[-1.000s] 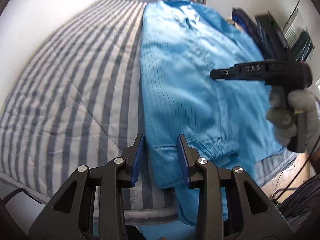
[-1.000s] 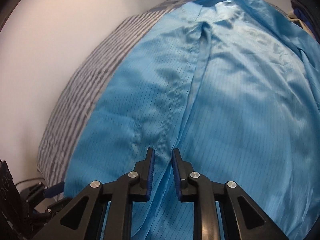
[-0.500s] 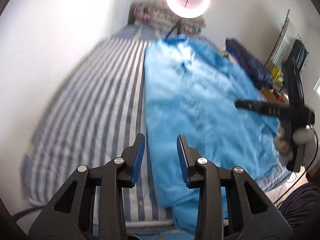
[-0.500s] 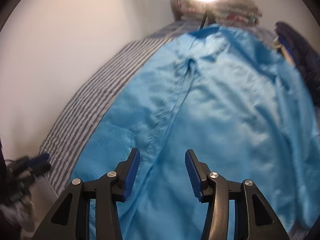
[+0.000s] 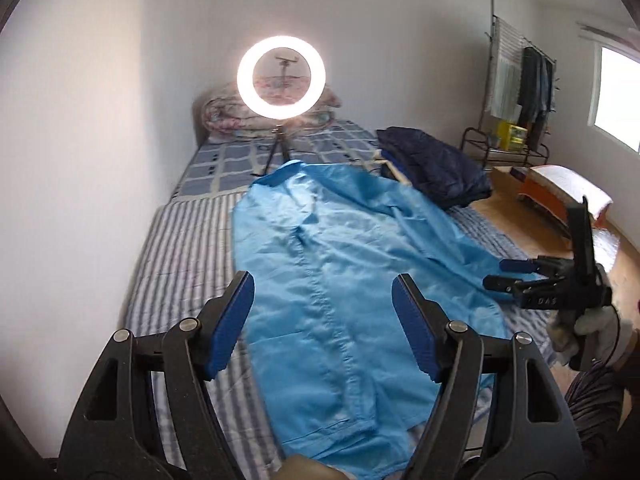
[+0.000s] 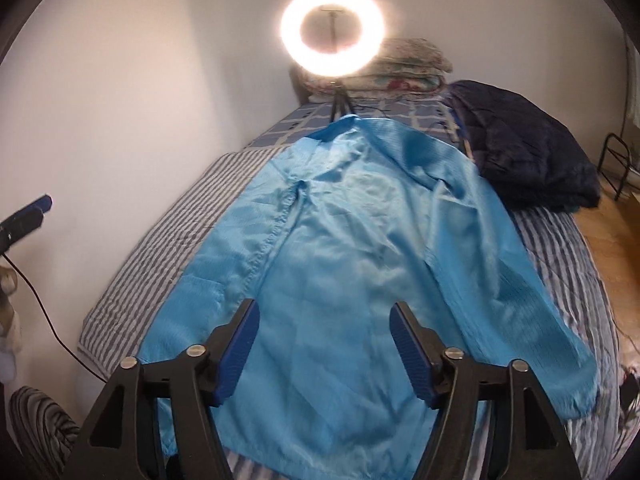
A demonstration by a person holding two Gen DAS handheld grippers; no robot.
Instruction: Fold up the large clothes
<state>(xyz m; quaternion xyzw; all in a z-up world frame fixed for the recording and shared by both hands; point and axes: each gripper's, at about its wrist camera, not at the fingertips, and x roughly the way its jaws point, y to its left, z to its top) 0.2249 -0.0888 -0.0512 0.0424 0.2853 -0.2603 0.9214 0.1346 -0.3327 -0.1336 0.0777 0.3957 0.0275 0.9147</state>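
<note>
Left gripper (image 5: 322,326) and right gripper (image 6: 323,354): jaws opening, nothing between them, both clear above the cloth. Blue jacket (image 6: 360,264) spread along the bed (image 6: 160,240), hem at near edge, one sleeve out toward the right edge. Judged early: folding largely outstanding.

left gripper (image 5: 322,330) – right gripper (image 6: 324,350) lifted, jaws opening, empty

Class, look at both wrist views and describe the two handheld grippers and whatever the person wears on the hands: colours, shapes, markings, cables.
The left gripper and right gripper are alike: black angular plastic frames with triangular cut-outs, silver pivot screws, and two fingers faced with ribbed blue pads. Seen side-on, the right one's black body carries white lettering, and the hand gripping it wears a pale grey glove. A thin dark cable trails down below the left one.
</note>
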